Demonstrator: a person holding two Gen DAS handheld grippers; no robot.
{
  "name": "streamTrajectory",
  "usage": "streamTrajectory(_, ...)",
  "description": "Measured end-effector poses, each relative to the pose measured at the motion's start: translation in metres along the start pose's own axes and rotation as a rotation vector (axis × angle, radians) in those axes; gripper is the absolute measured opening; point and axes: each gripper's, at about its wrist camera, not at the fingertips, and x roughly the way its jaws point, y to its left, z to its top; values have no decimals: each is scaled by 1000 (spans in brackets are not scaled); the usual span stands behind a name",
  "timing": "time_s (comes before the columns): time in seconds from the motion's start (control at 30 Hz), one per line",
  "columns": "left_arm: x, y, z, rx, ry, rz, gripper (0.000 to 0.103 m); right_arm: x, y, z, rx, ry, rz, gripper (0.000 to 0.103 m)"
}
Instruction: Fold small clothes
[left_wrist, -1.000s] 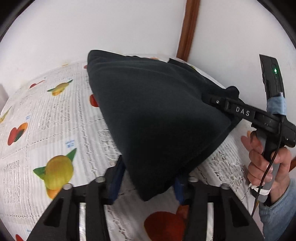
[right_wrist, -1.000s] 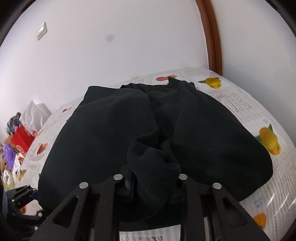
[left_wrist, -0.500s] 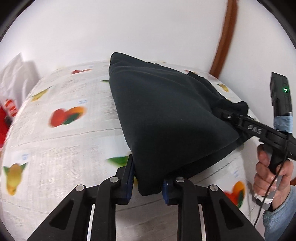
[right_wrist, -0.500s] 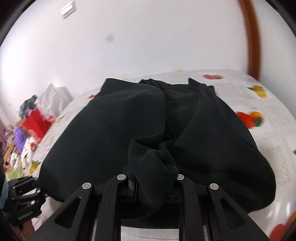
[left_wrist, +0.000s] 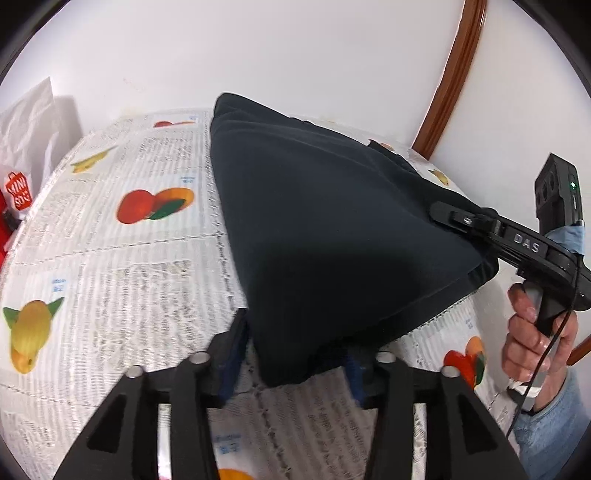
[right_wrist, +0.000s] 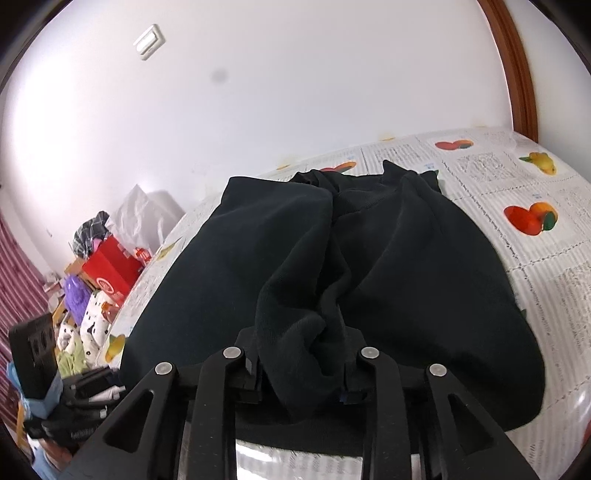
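Observation:
A dark, folded garment (left_wrist: 332, 229) lies on the fruit-print tablecloth (left_wrist: 129, 277). Its near corner sits between the fingers of my left gripper (left_wrist: 293, 363), whose jaws are opening, with a small gap showing beside the left pad. In the right wrist view the garment (right_wrist: 406, 258) is bunched up between the pads of my right gripper (right_wrist: 300, 373). Those jaws are also opening, but the cloth still fills the space between them. From the left wrist view the right gripper (left_wrist: 448, 214) holds the garment's right edge, with a person's hand (left_wrist: 532, 347) on its handle.
A white bag (left_wrist: 29, 122) and a red bag (left_wrist: 16, 192) stand past the table's left end. A red box (right_wrist: 110, 266) and soft clutter (right_wrist: 75, 295) lie beside it. A white wall and a wooden door frame (left_wrist: 454, 74) are close behind the table.
Both grippers swung sideways with the garment's near edge and set it down. The left jaws have spread, freeing the corner. The right jaws have widened slightly around the bunched cloth.

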Motion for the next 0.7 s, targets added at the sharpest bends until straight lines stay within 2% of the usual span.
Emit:
streamTrajectory(0.07, 5, -7, 1, 22, 1, 14, 59, 6, 3, 3, 3, -1, -18, 30)
streamTrajectory(0.2, 20, -15, 2, 31, 26, 77, 59, 19, 5, 7, 30, 17, -47, 29)
streamTrajectory(0.3, 22, -16, 0, 38, 21, 100, 61, 23, 8, 10, 9, 24, -71, 16)
streamTrajectory(0.4, 24, -17, 0, 37, 21, 113, 62, 0, 11, 17, -46, -72, -45, 13)
streamTrajectory(0.43, 24, -18, 0, 37, 20, 115, 62, -15, 9, 20, -54, -128, -37, 13)
streamTrajectory(0.47, 24, -18, 0, 37, 17, 117, 62, -29, 2, 22, -38, -180, -38, 12)
streamTrajectory(0.57, 25, -19, -1, 45, 15, 123, 62, -52, -25, 20, 35, -262, -94, 13)
streamTrajectory(0.6, 26, -20, 0, 48, 16, 123, 63, -53, -33, 19, 52, -258, -110, 13)
streamTrajectory(0.7, 27, -23, 1, 68, 14, 133, 64, -37, -62, 10, 129, -142, -117, 14)
